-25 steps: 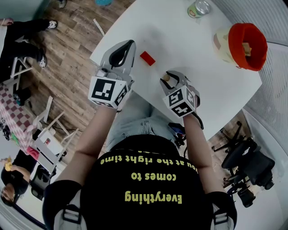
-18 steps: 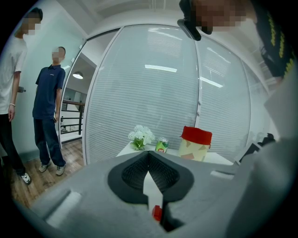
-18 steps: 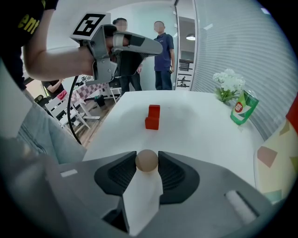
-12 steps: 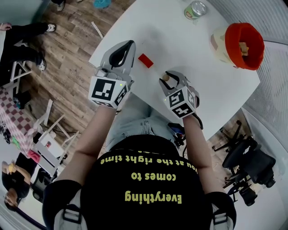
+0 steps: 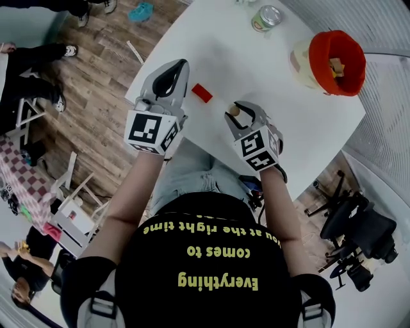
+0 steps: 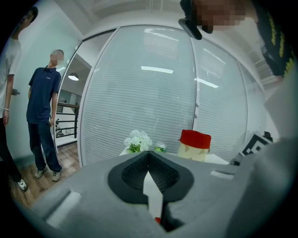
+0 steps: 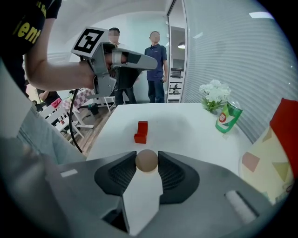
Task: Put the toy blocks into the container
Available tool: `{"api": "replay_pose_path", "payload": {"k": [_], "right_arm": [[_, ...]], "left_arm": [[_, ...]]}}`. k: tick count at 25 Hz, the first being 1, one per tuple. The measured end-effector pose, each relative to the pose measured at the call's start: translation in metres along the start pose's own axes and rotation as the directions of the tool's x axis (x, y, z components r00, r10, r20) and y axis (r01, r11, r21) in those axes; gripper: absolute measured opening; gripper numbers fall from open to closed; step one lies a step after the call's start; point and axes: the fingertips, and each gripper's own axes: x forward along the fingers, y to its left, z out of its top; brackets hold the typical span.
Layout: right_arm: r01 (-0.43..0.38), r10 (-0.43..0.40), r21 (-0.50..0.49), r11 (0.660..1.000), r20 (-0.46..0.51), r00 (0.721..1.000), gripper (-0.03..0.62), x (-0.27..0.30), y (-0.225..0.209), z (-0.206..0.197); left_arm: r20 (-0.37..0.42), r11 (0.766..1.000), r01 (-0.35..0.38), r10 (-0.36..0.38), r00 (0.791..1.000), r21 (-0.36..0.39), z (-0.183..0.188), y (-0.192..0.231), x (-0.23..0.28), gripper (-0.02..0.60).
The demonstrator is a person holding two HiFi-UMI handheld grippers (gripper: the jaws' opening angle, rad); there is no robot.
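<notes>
A tan wooden ball (image 7: 147,161) sits pinched between the pads of my right gripper (image 7: 147,157), held above the near part of the white table (image 5: 269,77). In the head view the same ball (image 5: 235,110) shows at the tip of that right gripper (image 5: 238,113). A red block (image 5: 202,93) lies on the table just beyond it and left, seen as an L shape (image 7: 140,132). My left gripper (image 5: 184,64) hovers left of the red block, tips together and empty (image 6: 149,154). The red-rimmed cream container (image 5: 336,61) stands far right, with a block inside.
A green can (image 5: 266,18) and white flowers (image 7: 213,93) stand at the table's far end. The table's near edge runs just under both grippers. People stand on the wooden floor (image 5: 96,96) to the left. An office chair (image 5: 359,230) is at the right.
My right gripper has lifted a little with the ball still in it. The left gripper has stayed where it was.
</notes>
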Motion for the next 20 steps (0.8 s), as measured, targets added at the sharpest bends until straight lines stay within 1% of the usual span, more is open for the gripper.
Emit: {"api": "replay_pose_path", "payload": {"k": [10,16,20], "right_arm": [[0.101,-0.103,0.029,0.994,0.072,0.992,0.153,-0.032,-0.019,0.018],[0.157,-0.161,0.036,0.987,0.125,0.979,0.153,-0.052,-0.03,0.025],[0.2,-0.207,0.057,0.978,0.165,0.964,0.153,-0.068,-0.042,0.031]], "left_arm": [[0.014,0.999,0.047,-0.048,0.999,0.025,0.018,-0.014,0.008,-0.002],[0.025,0.996,0.073,-0.074,0.997,0.043,0.03,-0.026,0.013,-0.002],[0.033,0.994,0.092,-0.093,0.995,0.054,0.038,-0.033,0.018,0.0]]}}
